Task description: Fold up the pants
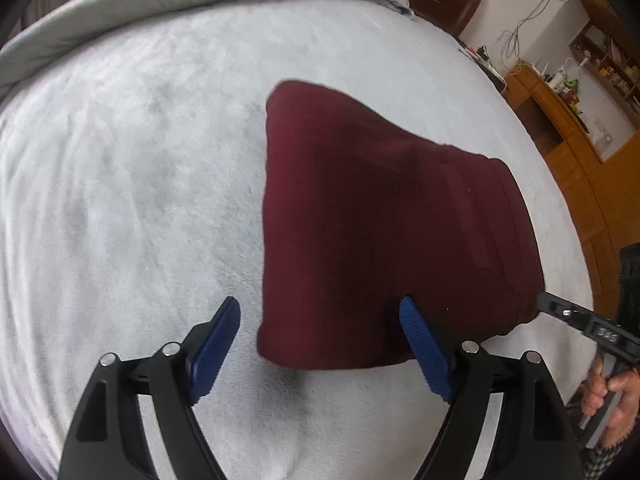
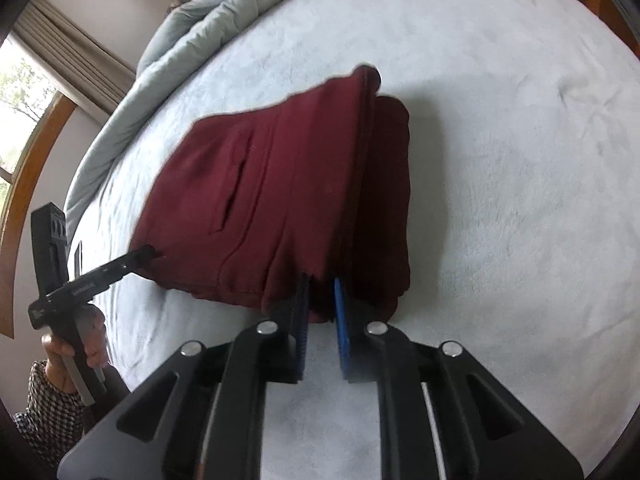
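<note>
Dark red pants (image 1: 376,216) lie folded in a compact stack on a pale grey bed (image 1: 132,184). My left gripper (image 1: 320,312) is open, with blue pads; its right pad (image 1: 420,340) touches the pants' near edge and its left pad rests over bare bed. In the right wrist view the pants (image 2: 272,184) show a pocket slit and stacked layers. My right gripper (image 2: 320,292) is shut on the near edge of the pants. The right gripper shows in the left wrist view (image 1: 538,302) at the pants' right corner. The left gripper shows in the right wrist view (image 2: 154,252) at the pants' left corner.
A rumpled grey duvet (image 1: 192,4) lies along the far side of the bed. Wooden shelves and a desk (image 1: 568,120) stand past the bed's right edge. A window with curtains (image 2: 44,68) is at the left in the right wrist view.
</note>
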Motion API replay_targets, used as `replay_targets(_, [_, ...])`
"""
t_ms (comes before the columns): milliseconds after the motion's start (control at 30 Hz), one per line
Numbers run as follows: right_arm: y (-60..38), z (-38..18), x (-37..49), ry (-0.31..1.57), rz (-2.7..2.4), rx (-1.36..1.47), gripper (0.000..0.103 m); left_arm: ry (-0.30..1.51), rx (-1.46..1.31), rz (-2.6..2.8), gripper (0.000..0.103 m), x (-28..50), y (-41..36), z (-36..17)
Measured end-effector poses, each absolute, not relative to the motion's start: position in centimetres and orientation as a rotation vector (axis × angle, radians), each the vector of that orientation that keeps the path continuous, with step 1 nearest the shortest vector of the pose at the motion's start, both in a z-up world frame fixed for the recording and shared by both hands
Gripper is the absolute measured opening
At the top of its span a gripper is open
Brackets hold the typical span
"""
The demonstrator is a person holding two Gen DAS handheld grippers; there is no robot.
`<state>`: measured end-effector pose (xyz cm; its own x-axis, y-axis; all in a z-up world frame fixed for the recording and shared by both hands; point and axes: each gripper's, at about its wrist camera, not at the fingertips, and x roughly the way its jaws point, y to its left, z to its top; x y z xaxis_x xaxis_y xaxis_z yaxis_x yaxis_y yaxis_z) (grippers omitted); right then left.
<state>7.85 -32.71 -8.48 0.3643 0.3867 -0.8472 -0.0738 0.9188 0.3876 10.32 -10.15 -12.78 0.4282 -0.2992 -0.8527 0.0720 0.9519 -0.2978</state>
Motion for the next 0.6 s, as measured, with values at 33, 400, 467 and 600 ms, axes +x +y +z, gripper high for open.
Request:
replay_targets(33, [-32.9, -7.7, 7.4, 1.139, 0.29, 0.32, 0.038, 1.093, -0.209, -0.211, 0.086, 10.0, -10.2, -12.4])
replay_targets(400, [-29.6, -3.7, 2.9, 1.111, 0.143, 0.135, 0.093, 1.045, -0.059, -0.092, 0.099, 5.6, -11.6, -8.6])
replay_targets(467, [-29.3, -3.4, 2.5, 1.113, 0.117, 0.128, 0.097, 1.053, -0.053, -0.085, 0.099, 5.0, -11.7, -8.2])
replay_targets(600, [-28.6, -2.9, 2.0, 1.12, 0.06, 0.124, 0.099, 1.036, -0.04, -0.066, 0.099, 4.0, -11.7, -7.0])
